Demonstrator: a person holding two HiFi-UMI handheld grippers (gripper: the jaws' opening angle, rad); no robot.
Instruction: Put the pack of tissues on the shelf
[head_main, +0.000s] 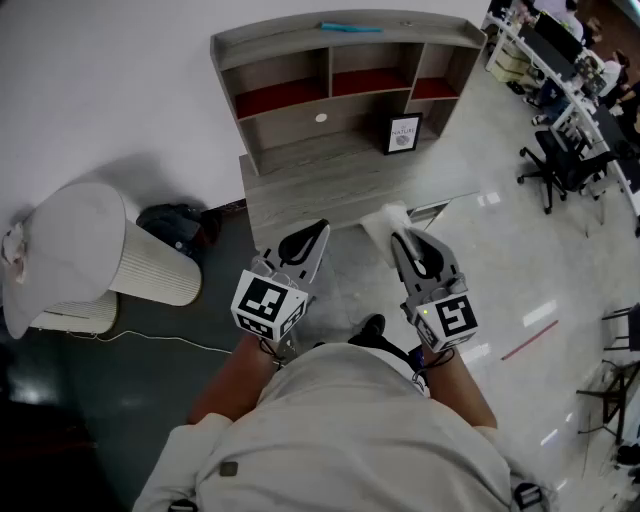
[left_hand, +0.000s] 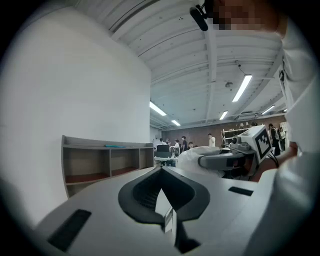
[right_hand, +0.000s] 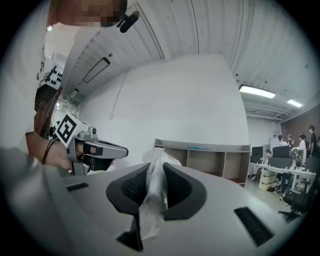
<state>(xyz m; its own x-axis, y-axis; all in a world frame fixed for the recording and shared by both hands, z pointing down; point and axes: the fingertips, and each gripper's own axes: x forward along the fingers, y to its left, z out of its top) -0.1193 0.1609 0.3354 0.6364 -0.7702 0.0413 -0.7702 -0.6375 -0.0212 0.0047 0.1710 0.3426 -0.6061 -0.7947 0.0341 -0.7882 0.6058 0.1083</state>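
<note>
Floor (head_main: 510, 270) lies open at our right; the desk (head_main: 330, 190) edge sits just ahead of both claws, with the shelf (head_main: 345, 62) bays open behind. The pack (head_main: 384, 221) runs along the right claw (head_main: 402, 240), pointing deskward, pinched in its narrowed jaws and jutting past the tips. Our left claw (head_main: 317, 232) is closed, empty.

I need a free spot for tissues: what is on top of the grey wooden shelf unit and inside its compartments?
On the grey wooden shelf unit lies a thin turquoise object. Its three red-floored compartments show nothing inside; the top board hides their upper parts.
</note>
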